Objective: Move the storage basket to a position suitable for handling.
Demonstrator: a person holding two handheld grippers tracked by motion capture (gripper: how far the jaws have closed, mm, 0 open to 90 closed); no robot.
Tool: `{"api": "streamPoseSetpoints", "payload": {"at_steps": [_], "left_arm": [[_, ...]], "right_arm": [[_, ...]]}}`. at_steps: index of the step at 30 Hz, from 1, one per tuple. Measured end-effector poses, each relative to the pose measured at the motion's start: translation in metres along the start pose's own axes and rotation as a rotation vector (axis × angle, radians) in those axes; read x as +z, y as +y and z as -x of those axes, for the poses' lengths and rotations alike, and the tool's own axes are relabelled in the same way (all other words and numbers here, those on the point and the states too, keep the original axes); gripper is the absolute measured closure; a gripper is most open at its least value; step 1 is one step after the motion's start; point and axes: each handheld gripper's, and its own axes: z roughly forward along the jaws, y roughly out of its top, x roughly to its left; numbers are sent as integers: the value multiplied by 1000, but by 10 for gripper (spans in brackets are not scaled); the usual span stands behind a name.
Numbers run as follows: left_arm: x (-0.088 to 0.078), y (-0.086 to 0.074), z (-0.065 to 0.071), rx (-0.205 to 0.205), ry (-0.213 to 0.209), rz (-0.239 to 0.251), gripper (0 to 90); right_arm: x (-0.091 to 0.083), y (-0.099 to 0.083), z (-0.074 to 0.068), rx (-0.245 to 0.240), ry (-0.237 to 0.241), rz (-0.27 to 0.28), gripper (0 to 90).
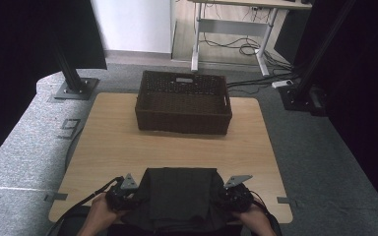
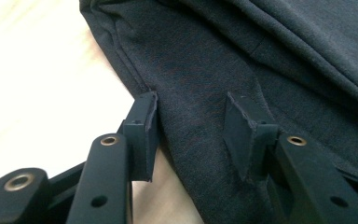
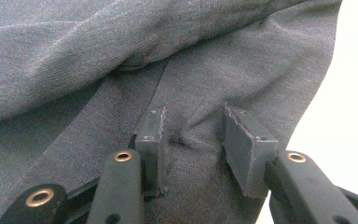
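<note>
A dark grey folded cloth (image 1: 177, 196) lies flat at the near edge of the wooden table (image 1: 113, 142). My left gripper (image 1: 124, 192) is at its left side and my right gripper (image 1: 235, 195) at its right side, each held in a hand. In the left gripper view the jaws (image 2: 193, 105) stand apart over the cloth's hem (image 2: 242, 51), one pad at the edge, one on the fabric. In the right gripper view the jaws (image 3: 193, 116) also stand apart, with a small raised crease of the cloth (image 3: 98, 56) between the pads.
A dark brown wicker basket (image 1: 182, 120) stands at the far middle of the table. Bare wood lies between it and the cloth. Black stand bases (image 1: 74, 88) sit on the grey carpet behind, and a desk frame with cables (image 1: 241, 46) is farther back.
</note>
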Motion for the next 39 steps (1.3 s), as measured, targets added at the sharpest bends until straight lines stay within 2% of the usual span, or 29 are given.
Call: {"api": "streamPoseSetpoints", "payload": {"at_steps": [7,13,16,17,19,21,24,29,31,32,33,34,35,39], "left_arm": [[-7,-10,14,16,-23,-8,528],[-7,-11,13,20,-39,-9,513],[-7,-9,9,12,-58,-26,444],[-7,-9,4,-2,-66,-28,373],[-7,-8,1,-11,-67,-33,346],[-7,-6,-3,-22,-74,-28,313],[-8,-3,-9,-33,-96,-15,278],[-9,5,-24,-57,-65,10,248],[-7,15,-33,-59,-73,6,249],[-7,15,-33,-59,-73,6,249],[-6,19,-36,-59,-72,7,248],[-4,23,-39,-55,-65,5,248],[-1,33,-46,-48,-40,0,247],[1,43,-55,-42,-13,8,246]], "right_arm": [[-7,-9,-14,-17,17,-27,564],[-9,-11,-17,-19,18,-34,543],[-10,-10,-16,-26,4,-38,459],[-12,-8,-14,-41,-9,-31,400],[-14,-7,-13,-38,-24,-22,392],[-18,-5,-8,-28,-39,0,361],[-23,-3,7,20,-47,49,339],[-23,1,30,67,-118,79,268],[-20,5,42,84,-155,81,243],[-20,5,42,84,-155,81,243],[-19,6,49,102,-169,86,231],[-19,6,49,102,-169,86,231],[-17,8,55,117,-182,88,215],[-16,10,63,131,-201,92,191]]}}
